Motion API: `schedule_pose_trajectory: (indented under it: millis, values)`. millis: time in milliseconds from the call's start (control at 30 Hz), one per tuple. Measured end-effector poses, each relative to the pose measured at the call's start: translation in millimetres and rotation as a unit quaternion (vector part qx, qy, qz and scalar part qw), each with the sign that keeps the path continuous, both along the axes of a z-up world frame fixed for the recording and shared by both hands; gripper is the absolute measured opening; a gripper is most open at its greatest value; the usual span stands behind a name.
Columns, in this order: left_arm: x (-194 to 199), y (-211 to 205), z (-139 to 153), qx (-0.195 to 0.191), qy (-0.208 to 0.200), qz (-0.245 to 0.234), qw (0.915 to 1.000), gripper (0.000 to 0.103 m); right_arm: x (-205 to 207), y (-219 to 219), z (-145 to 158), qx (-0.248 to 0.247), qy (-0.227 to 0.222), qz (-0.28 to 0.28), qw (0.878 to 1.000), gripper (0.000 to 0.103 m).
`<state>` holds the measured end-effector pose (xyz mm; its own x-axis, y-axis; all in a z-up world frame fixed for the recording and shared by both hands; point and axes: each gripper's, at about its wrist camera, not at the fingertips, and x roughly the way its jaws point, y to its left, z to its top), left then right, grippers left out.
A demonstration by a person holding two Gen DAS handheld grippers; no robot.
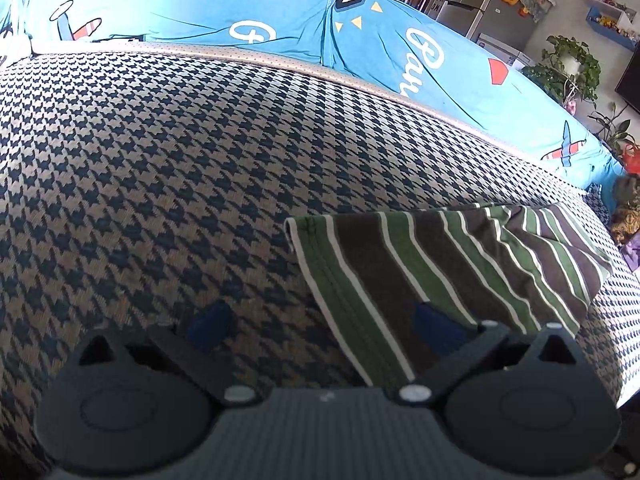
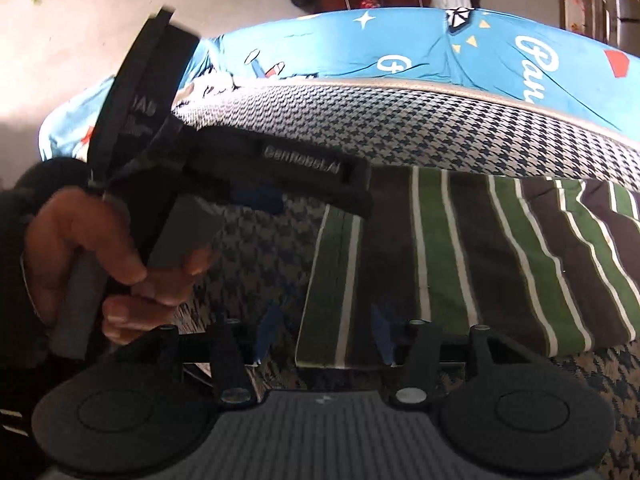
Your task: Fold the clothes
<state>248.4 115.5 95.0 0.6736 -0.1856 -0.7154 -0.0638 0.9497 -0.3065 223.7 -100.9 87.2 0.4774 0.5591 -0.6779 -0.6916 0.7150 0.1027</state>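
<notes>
1. Left gripper (image 1: 320, 324): fingers spread, grasping nothing, straddling the near-left corner of the striped garment (image 1: 448, 264).
2. Right gripper (image 2: 322, 332): likewise spread and empty at that hem.
3. The garment lies as a flat rectangle on the houndstooth cover (image 1: 140, 184); soft, light, best pinched at corners.
4. Bare cover left; blue sheet (image 1: 280, 20) beyond.

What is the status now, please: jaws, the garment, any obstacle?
Left gripper open, right gripper open, both at striped garment's hemmed edge. Garment lies folded on houndstooth cover. No obstacle seen.
</notes>
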Motion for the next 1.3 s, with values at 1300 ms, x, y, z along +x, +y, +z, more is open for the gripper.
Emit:
schedule_pose_trajectory:
  millis: [1300]
  values:
    - [69,-38,-9,-0.152,0.057,-0.009,0.9867,0.100,53,-72,2,0.194,0.119,-0.160,0.960,0.015]
